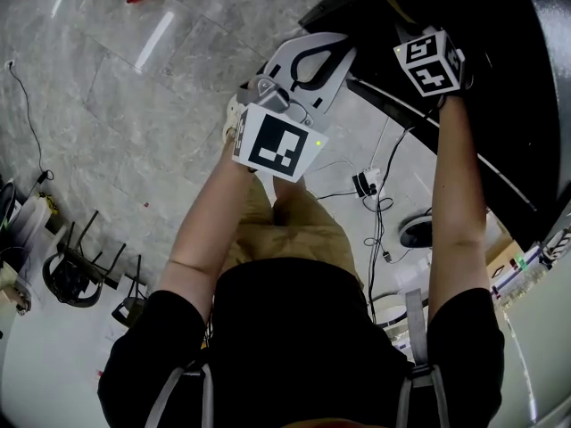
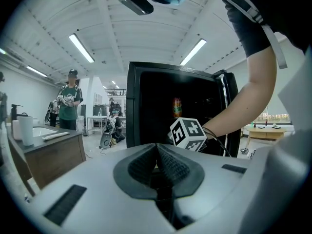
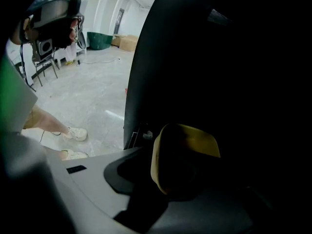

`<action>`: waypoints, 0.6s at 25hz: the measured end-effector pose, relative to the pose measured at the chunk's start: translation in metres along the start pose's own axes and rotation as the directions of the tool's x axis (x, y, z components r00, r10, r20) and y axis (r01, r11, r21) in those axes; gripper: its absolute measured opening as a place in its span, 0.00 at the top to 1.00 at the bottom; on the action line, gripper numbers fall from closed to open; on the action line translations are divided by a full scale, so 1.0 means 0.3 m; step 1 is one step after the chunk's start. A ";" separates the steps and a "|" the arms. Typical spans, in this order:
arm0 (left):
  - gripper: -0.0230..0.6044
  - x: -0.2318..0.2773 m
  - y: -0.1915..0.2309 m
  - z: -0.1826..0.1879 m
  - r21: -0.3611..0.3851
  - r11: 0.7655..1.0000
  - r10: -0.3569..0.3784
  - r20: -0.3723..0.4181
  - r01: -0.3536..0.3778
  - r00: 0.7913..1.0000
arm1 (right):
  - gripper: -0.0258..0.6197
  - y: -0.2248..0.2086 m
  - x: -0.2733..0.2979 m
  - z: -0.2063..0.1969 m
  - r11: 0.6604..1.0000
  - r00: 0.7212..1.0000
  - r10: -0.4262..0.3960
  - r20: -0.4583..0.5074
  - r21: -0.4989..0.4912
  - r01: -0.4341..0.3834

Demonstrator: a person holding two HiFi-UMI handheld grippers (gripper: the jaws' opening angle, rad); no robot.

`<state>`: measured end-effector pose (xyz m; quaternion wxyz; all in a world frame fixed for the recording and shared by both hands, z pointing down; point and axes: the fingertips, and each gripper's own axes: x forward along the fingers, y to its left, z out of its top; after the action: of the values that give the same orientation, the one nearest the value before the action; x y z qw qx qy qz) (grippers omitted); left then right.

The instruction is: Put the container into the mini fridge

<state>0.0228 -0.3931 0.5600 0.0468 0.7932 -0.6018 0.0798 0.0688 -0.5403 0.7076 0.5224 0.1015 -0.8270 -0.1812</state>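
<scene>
Container [image 3: 195,140] clamped in right tongs [image 3: 181,178] at mini fridge [image 2: 146,111] mouth; left tongs [image 2: 157,156] closed, empty; can [image 2: 177,107] inside.

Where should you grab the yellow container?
Pinch its thin side wall at the rim, coming in through the open front of the mini fridge. The yellow container seems to turn its hollow mouth toward the right gripper, so one jaw can slip inside.
</scene>
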 end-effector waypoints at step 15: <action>0.92 0.039 -0.039 0.127 0.084 0.996 -0.040 0.007 0.039 0.999 | 0.76 -0.034 -0.168 0.029 0.997 0.992 -0.069 0.108 0.030 0.066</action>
<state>0.0399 -0.4073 0.5248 0.0126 0.8065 -0.5824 0.1006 0.0825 -0.5299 0.6583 0.4689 0.1263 -0.8526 -0.1930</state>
